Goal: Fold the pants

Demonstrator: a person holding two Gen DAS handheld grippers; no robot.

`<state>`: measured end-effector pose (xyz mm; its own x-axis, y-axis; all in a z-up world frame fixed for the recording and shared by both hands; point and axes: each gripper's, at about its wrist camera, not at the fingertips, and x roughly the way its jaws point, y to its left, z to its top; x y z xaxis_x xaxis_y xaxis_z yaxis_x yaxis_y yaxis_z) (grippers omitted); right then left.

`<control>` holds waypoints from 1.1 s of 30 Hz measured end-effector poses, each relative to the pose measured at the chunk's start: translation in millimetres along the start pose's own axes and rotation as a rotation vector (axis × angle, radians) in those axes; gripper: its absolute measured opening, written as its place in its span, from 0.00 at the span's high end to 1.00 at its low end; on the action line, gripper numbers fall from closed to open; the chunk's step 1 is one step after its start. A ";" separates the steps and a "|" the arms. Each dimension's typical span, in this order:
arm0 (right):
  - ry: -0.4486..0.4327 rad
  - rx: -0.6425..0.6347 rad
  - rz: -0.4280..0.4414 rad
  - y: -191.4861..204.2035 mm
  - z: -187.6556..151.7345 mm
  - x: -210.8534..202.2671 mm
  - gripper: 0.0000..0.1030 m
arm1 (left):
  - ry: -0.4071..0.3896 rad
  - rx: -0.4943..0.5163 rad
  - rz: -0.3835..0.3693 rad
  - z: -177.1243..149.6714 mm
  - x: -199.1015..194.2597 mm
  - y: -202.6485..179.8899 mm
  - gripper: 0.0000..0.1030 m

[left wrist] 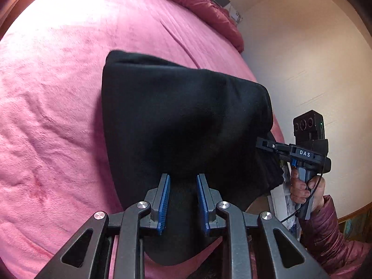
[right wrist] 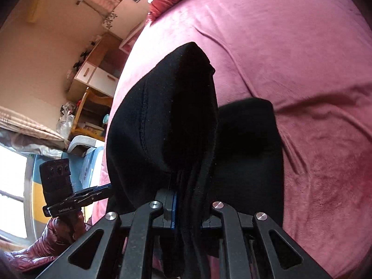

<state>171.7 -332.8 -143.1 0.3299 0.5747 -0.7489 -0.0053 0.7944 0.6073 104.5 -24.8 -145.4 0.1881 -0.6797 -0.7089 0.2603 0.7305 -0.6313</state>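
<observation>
The black pants (left wrist: 186,116) lie partly folded on the pink bed cover (left wrist: 58,93). One edge is lifted off the bed at the right. My left gripper (left wrist: 182,177) hovers over the near end of the pants. Its blue pads (left wrist: 164,200) stand a little apart, with black cloth showing in the gap but not pinched. My right gripper (right wrist: 188,195) is shut on a bunched fold of the pants (right wrist: 162,121) and holds it up. In the left wrist view the right gripper (left wrist: 262,143) bites the cloth's right edge. The left gripper (right wrist: 107,189) shows beside the cloth's left side.
A person's hand (left wrist: 300,188) in a dark red padded sleeve (left wrist: 330,232) holds the right tool. A red duvet (left wrist: 209,7) lies bunched at the far end of the bed. Beyond the bed edge are a wooden shelf unit (right wrist: 97,74), clutter and a window (right wrist: 11,186).
</observation>
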 end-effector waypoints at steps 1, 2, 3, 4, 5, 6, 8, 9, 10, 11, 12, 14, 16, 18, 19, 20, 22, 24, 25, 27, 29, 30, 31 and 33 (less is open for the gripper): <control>0.001 0.022 -0.004 -9.5 -2.1 3.4 0.88 | 0.014 0.010 0.003 -2.9 5.4 -1.5 0.77; 0.002 0.044 -0.005 -18.1 -4.5 6.7 0.88 | 0.024 0.021 0.004 -5.6 8.4 -3.6 0.77; 0.000 0.063 0.004 -23.9 -6.7 9.4 0.87 | 0.031 0.030 0.006 -7.2 10.8 -5.2 0.77; -0.007 0.083 0.020 -29.5 -8.7 10.8 0.86 | 0.037 0.035 0.009 -6.1 14.2 -6.2 0.77; -0.018 0.107 0.033 -34.8 -10.3 10.5 0.86 | 0.042 0.038 0.008 -5.5 16.2 -6.6 0.77; -0.030 0.118 0.041 -36.6 -12.3 9.6 0.85 | 0.044 0.042 0.010 -5.8 15.9 -6.9 0.77; -0.057 0.132 0.041 -37.8 -16.8 1.9 0.81 | 0.043 0.046 0.013 -4.6 13.3 -8.3 0.77; -0.075 0.136 0.029 -36.1 -19.3 -4.5 0.81 | 0.037 0.041 0.005 -3.1 11.0 -6.5 0.77; -0.094 0.125 0.007 -34.4 -22.5 -13.9 0.81 | 0.025 0.035 -0.004 -1.5 9.1 -3.4 0.77; -0.112 0.107 -0.031 -30.4 -24.8 -22.7 0.78 | 0.011 0.025 -0.009 -0.2 5.6 -0.5 0.77; -0.127 0.098 -0.059 -26.7 -27.2 -31.3 0.78 | -0.001 0.012 -0.013 0.9 1.3 2.9 0.77; -0.159 0.089 -0.061 -20.2 -35.2 -51.9 0.78 | -0.027 -0.005 -0.027 -0.5 -9.2 9.0 0.77; -0.182 0.055 -0.072 -12.1 -45.1 -67.3 0.78 | -0.050 -0.015 -0.025 -11.2 -23.2 14.5 0.77; -0.171 0.042 -0.046 -9.0 -58.9 -76.8 0.78 | -0.072 -0.030 -0.016 -14.1 -31.6 20.0 0.77; -0.151 0.038 -0.048 -8.1 -64.8 -77.3 0.78 | -0.080 -0.040 -0.012 -15.2 -35.7 23.3 0.77; -0.132 0.032 -0.062 -5.1 -70.7 -75.2 0.78 | -0.085 -0.049 -0.007 -17.3 -37.7 27.3 0.77; -0.104 0.054 -0.060 -5.1 -80.9 -69.3 0.78 | -0.092 -0.060 -0.002 -17.4 -47.3 31.7 0.77; -0.097 0.099 -0.027 -7.1 -90.5 -61.2 0.78 | -0.095 -0.062 0.003 -18.1 -51.4 35.2 0.77; -0.093 0.116 -0.022 -9.8 -93.2 -53.4 0.78 | -0.096 -0.058 0.006 -19.3 -54.2 37.0 0.77; -0.095 0.166 -0.036 -17.2 -91.6 -42.5 0.74 | -0.100 -0.045 0.013 -21.0 -57.5 37.1 0.77; -0.124 0.232 -0.023 -26.8 -87.6 -35.3 0.74 | -0.105 -0.033 0.009 -21.0 -53.8 32.9 0.77; -0.145 0.255 -0.019 -30.2 -85.2 -33.3 0.75 | -0.109 -0.025 0.006 -21.7 -51.0 30.0 0.77; -0.167 0.268 -0.017 -31.9 -83.2 -32.3 0.75 | -0.112 -0.015 0.009 -18.8 -52.1 28.2 0.77; -0.180 0.250 -0.060 -28.4 -79.7 -32.0 0.92 | -0.110 0.014 0.011 -19.3 -45.3 19.5 0.77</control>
<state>86.0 -358.1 -157.5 0.4846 0.4661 -0.7402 0.2443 0.7404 0.6262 82.8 21.5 -131.7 0.2935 -0.6754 -0.6765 0.2704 0.7374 -0.6189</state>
